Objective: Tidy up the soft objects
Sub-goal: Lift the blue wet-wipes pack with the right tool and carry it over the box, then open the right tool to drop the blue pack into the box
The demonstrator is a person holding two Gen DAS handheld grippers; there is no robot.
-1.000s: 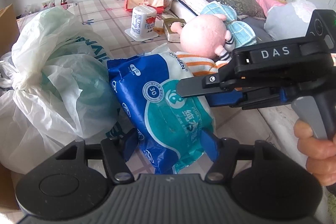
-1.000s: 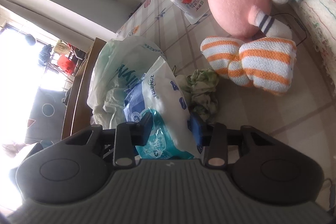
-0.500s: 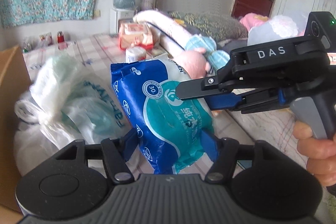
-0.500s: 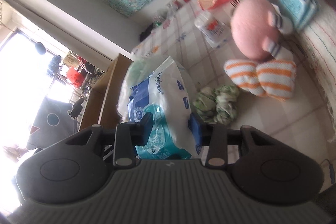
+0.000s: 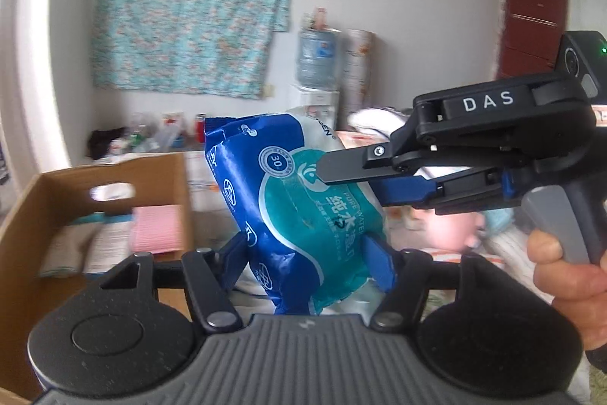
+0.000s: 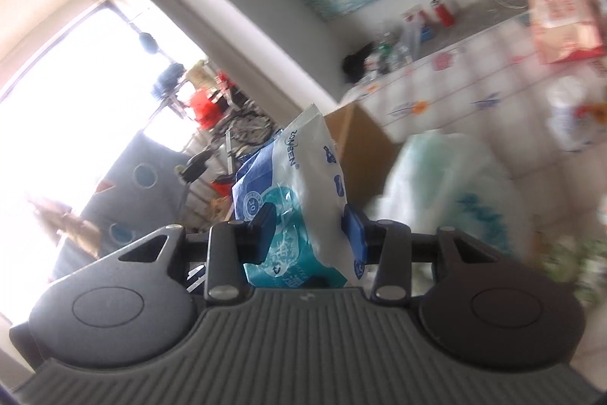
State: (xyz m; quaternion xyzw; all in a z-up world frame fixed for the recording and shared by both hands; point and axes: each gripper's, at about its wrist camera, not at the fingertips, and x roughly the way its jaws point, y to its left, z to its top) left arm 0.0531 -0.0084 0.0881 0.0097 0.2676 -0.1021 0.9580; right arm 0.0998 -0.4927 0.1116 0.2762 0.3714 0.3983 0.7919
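Note:
A blue, teal and white pack of wet wipes (image 5: pixel 303 200) is held in the air by both grippers. My left gripper (image 5: pixel 307 253) is shut on its lower end. My right gripper (image 6: pixel 309 228) is shut on the same pack (image 6: pixel 299 185) from the side; its black body marked DAS (image 5: pixel 489 147) shows at the right of the left wrist view. An open cardboard box (image 5: pixel 76 215) stands to the left, below the pack, with a pink cloth (image 5: pixel 155 228) and folded items inside. A pink plush doll (image 5: pixel 444 226) lies partly hidden behind the pack.
A white plastic bag (image 6: pixel 447 185) of soft things sits beside the box (image 6: pixel 364 147) on the tiled mat. A water dispenser (image 5: pixel 316 63) and a floral cloth (image 5: pixel 189 14) are on the far wall. A red and white pack (image 6: pixel 561 21) lies further back.
Both grippers have lifted the wipes pack up off the mat and swung it left toward the cardboard box. The doll and bag have dropped low in view.

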